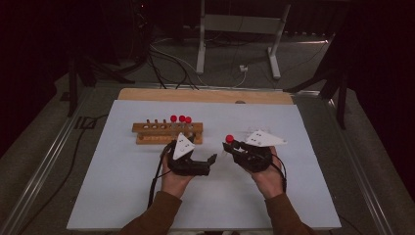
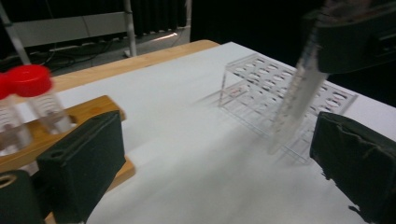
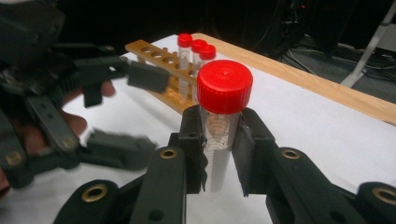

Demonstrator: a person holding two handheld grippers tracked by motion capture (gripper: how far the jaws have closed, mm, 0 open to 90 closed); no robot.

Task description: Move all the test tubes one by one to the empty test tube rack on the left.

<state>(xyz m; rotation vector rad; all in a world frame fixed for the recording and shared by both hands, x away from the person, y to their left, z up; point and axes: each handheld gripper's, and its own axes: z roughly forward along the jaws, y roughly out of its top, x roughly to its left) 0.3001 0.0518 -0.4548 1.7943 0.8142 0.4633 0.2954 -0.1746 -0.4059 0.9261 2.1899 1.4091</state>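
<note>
1. The step in hand looks like the carry: the right claw point(image 3: 219, 154) is clamped on a red-capped tube point(image 3: 223, 112) just below its cap, holding it upright above the white counter point(image 1: 122, 186), away from the wooden rack point(image 1: 166, 133).

2. The left claw point(image 1: 208, 161) holds nothing; its jaws stand wide apart, and it hangs just beside the right claw, near the front of the wooden rack.

3. Three more red-capped tubes point(image 1: 181, 119) stand in the right-hand holes of the wooden rack; the holes to their left are bare.

4. The next move, as I judge it, is to bring the held tube over a hole of the clear plastic rack point(image 2: 280, 100) and lower it straight, keeping it vertical so the tip finds the opening. The empty claw may need to steady that light rack or take the tube.

5. The left gripper view shows what the high view barely gives: the clear rack lying on the counter past the tube's lower end, almost invisible from above.

6. The right gripper view shows the grip itself, both pads pressed on the tube's wall, and the printed scale on it.
</note>
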